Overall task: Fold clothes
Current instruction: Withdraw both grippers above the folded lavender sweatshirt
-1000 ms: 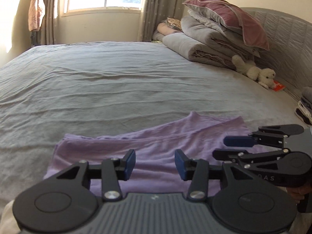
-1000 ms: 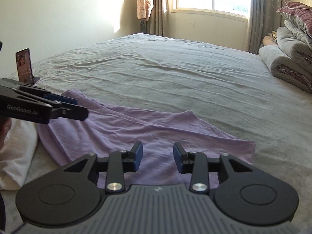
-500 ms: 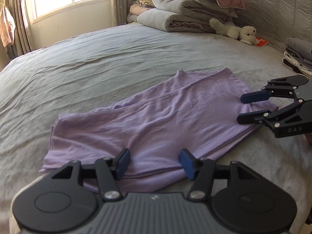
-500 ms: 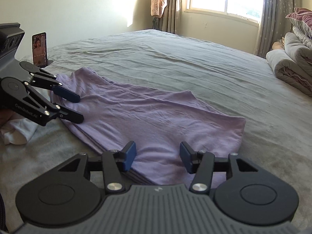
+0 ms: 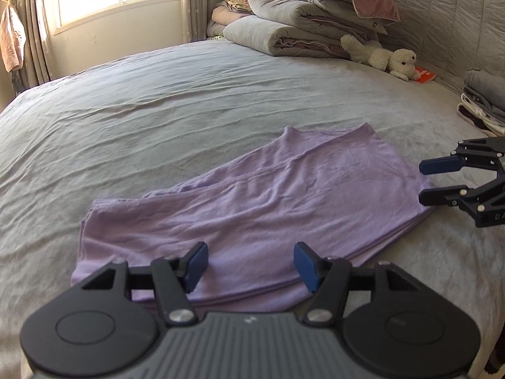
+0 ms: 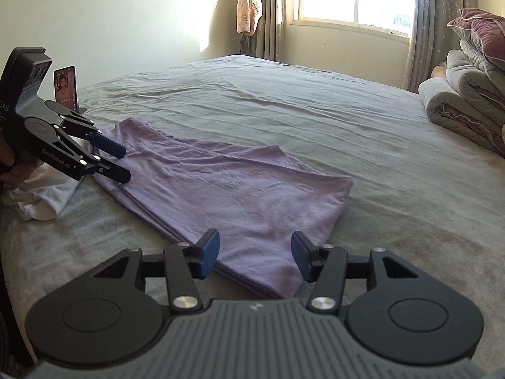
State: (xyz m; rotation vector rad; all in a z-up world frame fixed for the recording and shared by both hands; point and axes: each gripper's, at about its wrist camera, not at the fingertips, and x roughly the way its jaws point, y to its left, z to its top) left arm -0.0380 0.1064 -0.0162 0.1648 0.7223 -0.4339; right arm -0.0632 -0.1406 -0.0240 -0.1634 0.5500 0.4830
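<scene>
A lilac garment [image 5: 262, 211] lies folded into a long strip on the grey bed; it also shows in the right wrist view [image 6: 233, 189]. My left gripper [image 5: 251, 267] is open and empty, just above the strip's near edge at its left end. It shows from the side in the right wrist view [image 6: 124, 162]. My right gripper [image 6: 255, 254] is open and empty over the strip's right end, and shows in the left wrist view [image 5: 424, 181] at the strip's right edge.
Folded grey quilts and a purple pillow [image 5: 303, 28] are stacked at the headboard beside a white plush toy [image 5: 388, 57]. Folded clothes [image 5: 483, 104] lie at the right edge. A white garment [image 6: 41, 195] and a propped phone [image 6: 65, 88] are at the left.
Both grippers have pulled back and risen, so more of the lilac strip shows. Their jaws have opened wider. The garment lies as before.
</scene>
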